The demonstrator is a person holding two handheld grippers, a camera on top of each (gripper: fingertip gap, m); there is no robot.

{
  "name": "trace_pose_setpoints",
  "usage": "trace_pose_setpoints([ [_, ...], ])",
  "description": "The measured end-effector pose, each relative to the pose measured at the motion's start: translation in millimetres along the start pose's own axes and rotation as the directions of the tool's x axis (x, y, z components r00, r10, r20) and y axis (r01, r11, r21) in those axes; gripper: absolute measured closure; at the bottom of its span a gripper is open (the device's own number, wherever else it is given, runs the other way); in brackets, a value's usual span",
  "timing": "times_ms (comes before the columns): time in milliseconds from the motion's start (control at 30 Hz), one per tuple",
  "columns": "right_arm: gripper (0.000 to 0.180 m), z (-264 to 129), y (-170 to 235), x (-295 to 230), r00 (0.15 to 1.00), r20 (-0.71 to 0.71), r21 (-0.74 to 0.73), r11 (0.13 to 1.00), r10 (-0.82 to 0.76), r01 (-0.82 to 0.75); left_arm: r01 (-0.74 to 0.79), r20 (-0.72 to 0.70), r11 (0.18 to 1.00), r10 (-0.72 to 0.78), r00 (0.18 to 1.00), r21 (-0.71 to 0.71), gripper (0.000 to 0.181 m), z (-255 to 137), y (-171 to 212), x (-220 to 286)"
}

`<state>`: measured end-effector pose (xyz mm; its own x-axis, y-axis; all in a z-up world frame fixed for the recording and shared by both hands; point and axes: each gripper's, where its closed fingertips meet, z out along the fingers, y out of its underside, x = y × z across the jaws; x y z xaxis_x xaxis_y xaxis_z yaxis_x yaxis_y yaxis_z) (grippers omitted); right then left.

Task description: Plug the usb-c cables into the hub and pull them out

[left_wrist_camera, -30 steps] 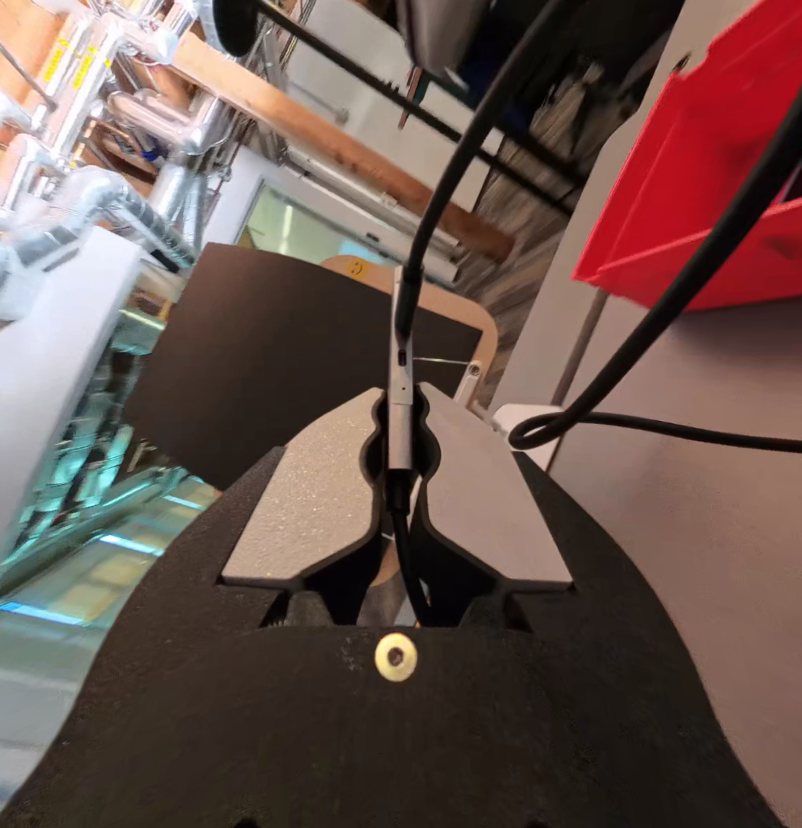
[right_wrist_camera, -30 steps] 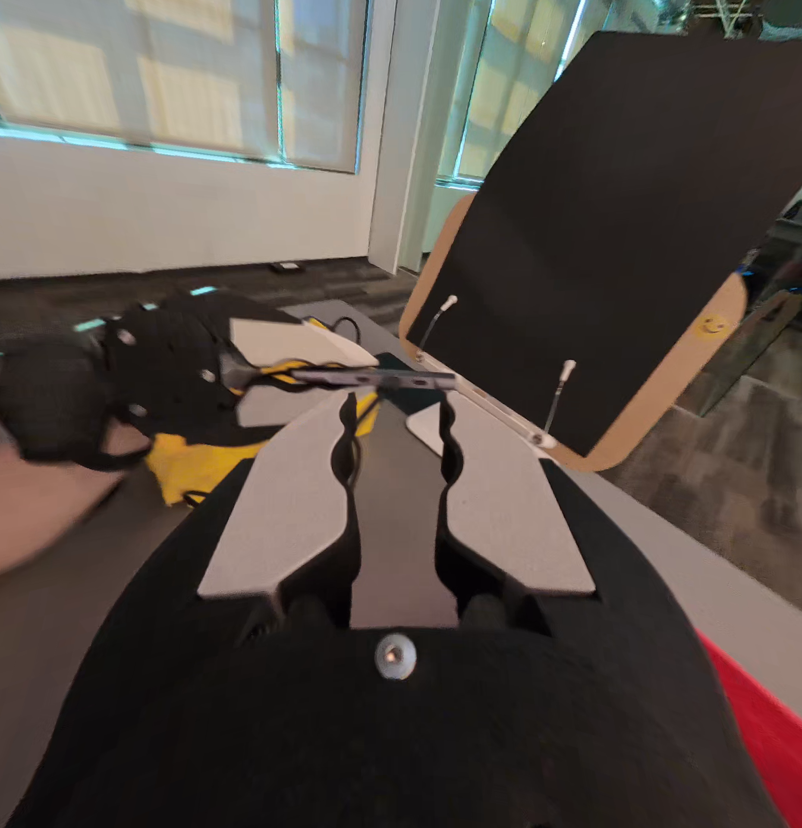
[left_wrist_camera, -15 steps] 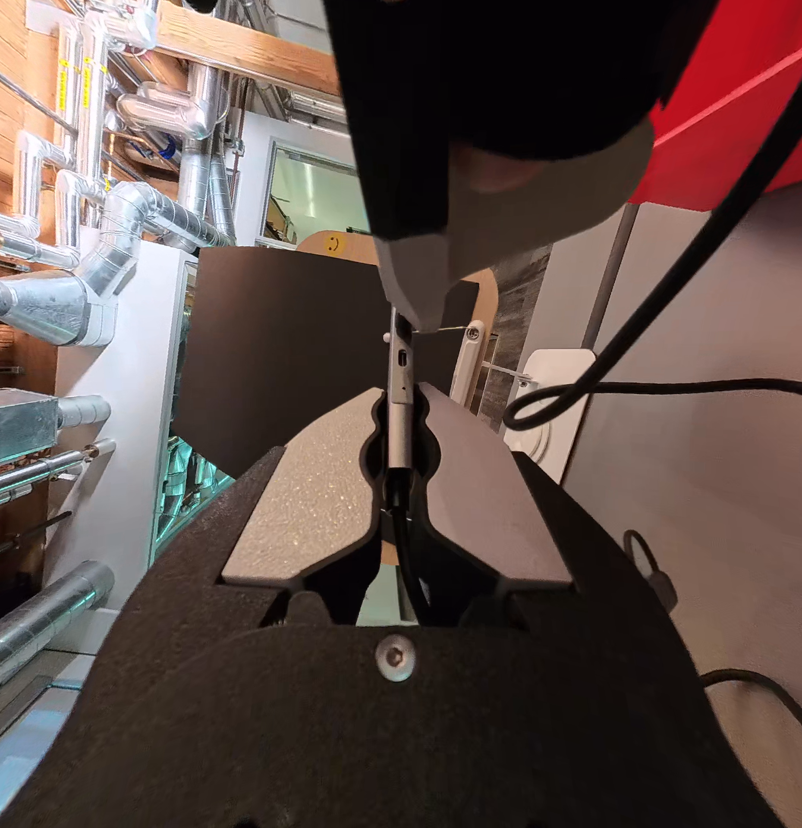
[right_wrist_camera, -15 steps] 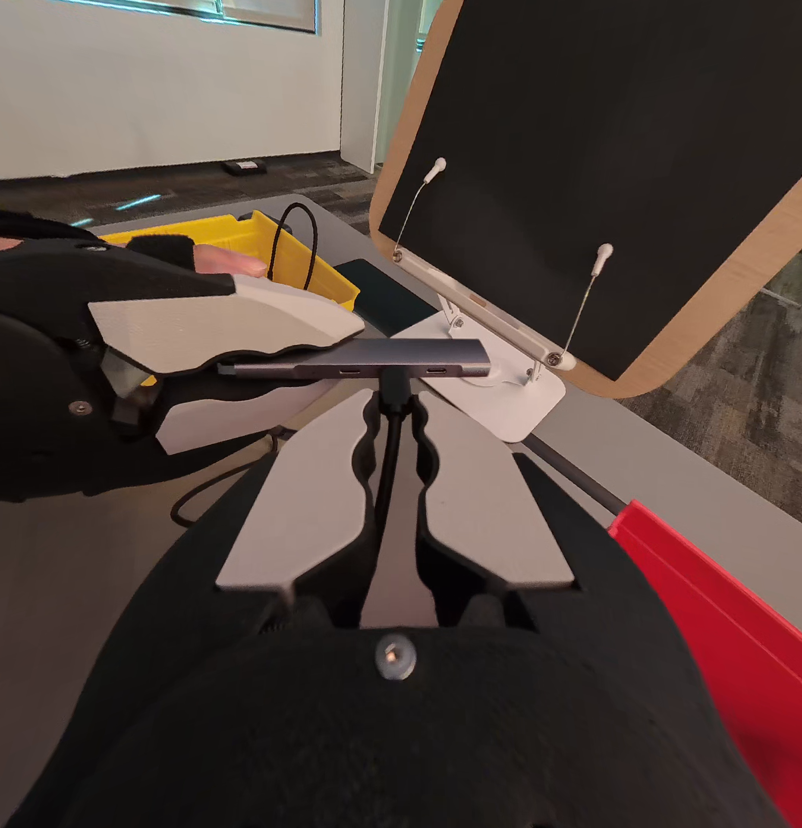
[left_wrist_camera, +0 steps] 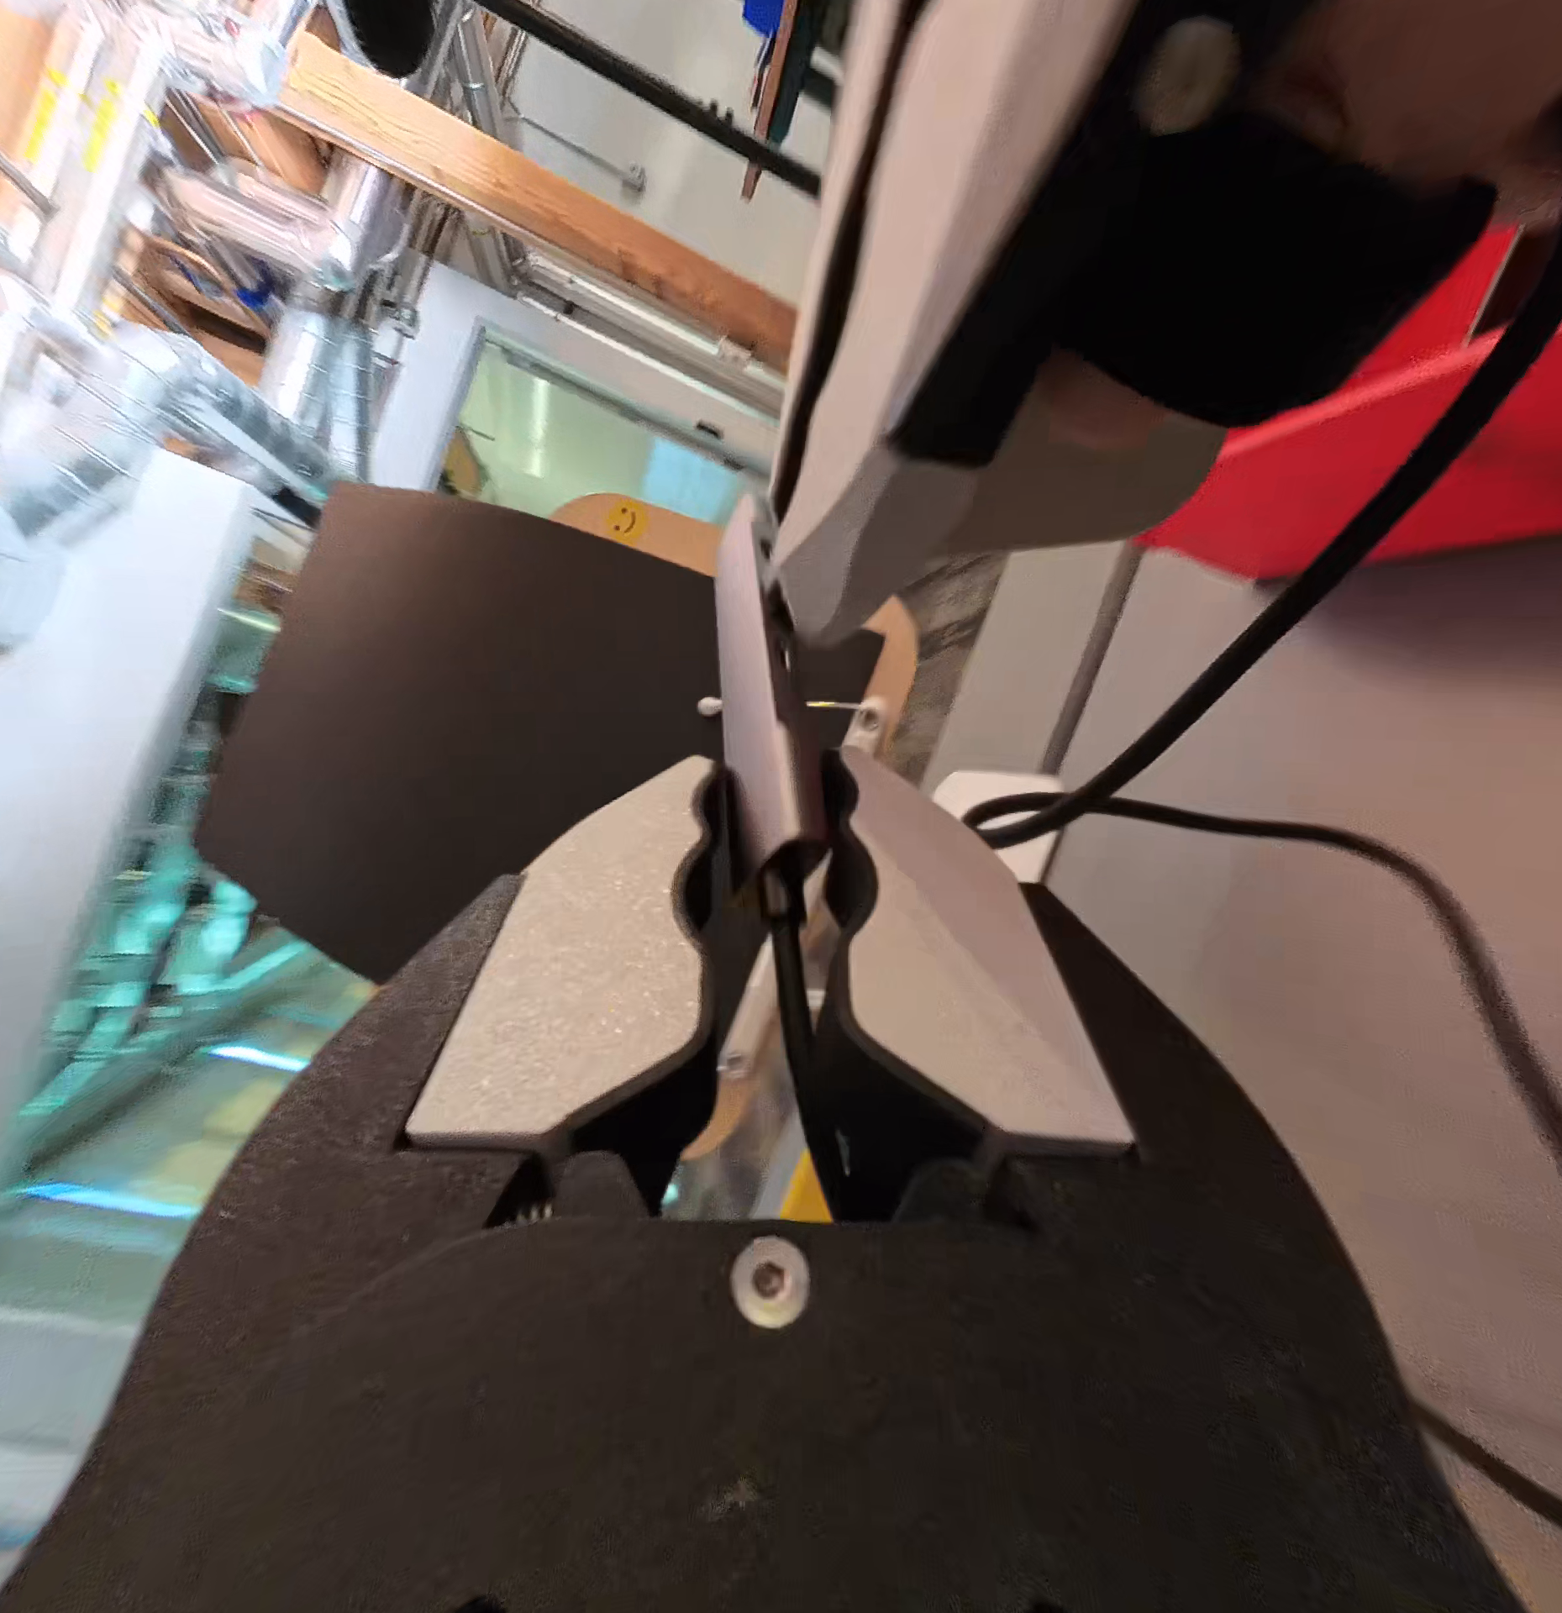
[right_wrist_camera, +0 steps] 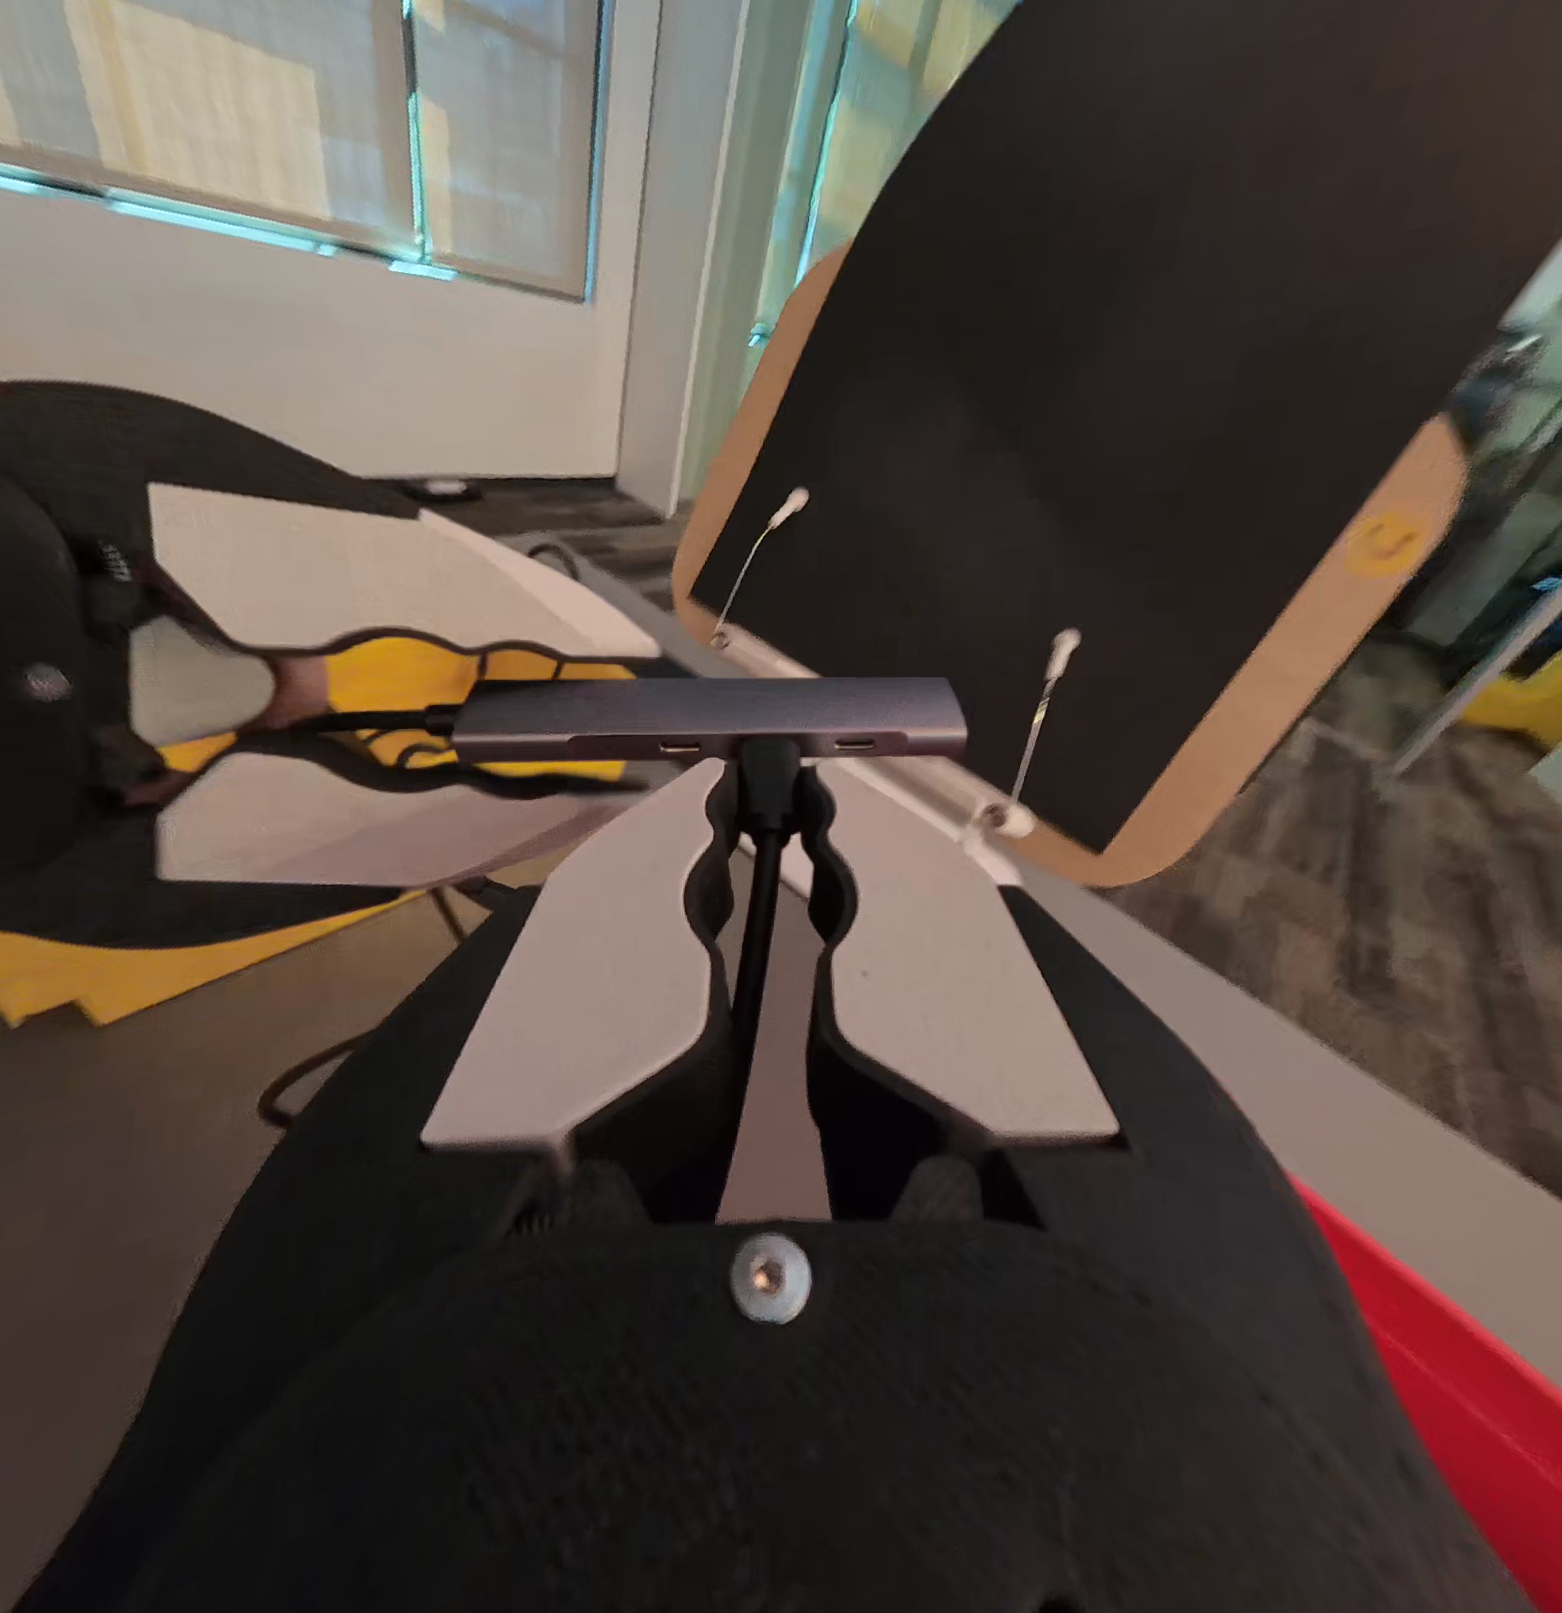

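The grey USB-C hub [right_wrist_camera: 707,711] hangs level in the air, with a black USB-C cable plug [right_wrist_camera: 768,772] in its middle port. My right gripper [right_wrist_camera: 767,772] is shut on that plug, just under the hub. In the left wrist view the hub [left_wrist_camera: 764,742] stands tilted between the fingers of my left gripper [left_wrist_camera: 777,764], which are parted with gaps on both sides. The hub's own black lead [left_wrist_camera: 794,1004] runs back between them. The right gripper's fingers [left_wrist_camera: 856,559] show above. The left gripper's spread fingers [right_wrist_camera: 367,559] show at the left of the right wrist view.
A black board with a tan rim [right_wrist_camera: 1152,349] stands on a white base at the table's far edge. A red bin [left_wrist_camera: 1371,454] and a yellow bin [right_wrist_camera: 148,960] sit on the grey table [left_wrist_camera: 1371,1091]. A loose black cable [left_wrist_camera: 1283,838] lies across it.
The right gripper closed on the cable plug at the hub. The left gripper's fingers have since parted off the hub, and the hub has tilted between them.
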<state>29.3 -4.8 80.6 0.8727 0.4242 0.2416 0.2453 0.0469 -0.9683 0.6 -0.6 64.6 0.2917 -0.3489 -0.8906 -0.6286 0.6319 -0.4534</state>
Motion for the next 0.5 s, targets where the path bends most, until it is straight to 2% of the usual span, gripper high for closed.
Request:
trace_pose_setpoints([
  [67,0.166,-8,-13,7,0.999,-0.048,0.075,0.997,-0.016,0.019,0.203,-0.139,0.977,-0.193,0.971,0.061,0.141,-7,-8,2],
  [133,0.166,-15,-22,12,0.996,-0.087,0.132,0.991,-0.022,0.034,0.398,-0.289,0.910,-0.352,0.890,0.116,0.127,-16,-20,4],
  [200,0.166,-16,-25,11,0.995,-0.095,0.153,0.988,-0.016,0.030,0.538,-0.350,0.822,-0.456,0.818,0.187,0.124,-22,-29,-5],
  [300,0.166,-15,-25,7,0.994,-0.105,0.171,0.985,-0.015,0.033,0.649,-0.323,0.702,-0.566,0.759,0.295,0.137,-25,-36,-24],
  [333,0.166,-15,-25,6,0.994,-0.107,0.179,0.983,-0.011,0.030,0.654,-0.307,0.686,-0.578,0.756,0.319,0.143,-25,-38,-26],
  [500,0.166,-11,-22,0,0.995,-0.081,0.200,0.979,0.060,-0.042,0.618,-0.190,0.703,-0.593,0.782,0.352,0.155,-19,-38,-25],
])
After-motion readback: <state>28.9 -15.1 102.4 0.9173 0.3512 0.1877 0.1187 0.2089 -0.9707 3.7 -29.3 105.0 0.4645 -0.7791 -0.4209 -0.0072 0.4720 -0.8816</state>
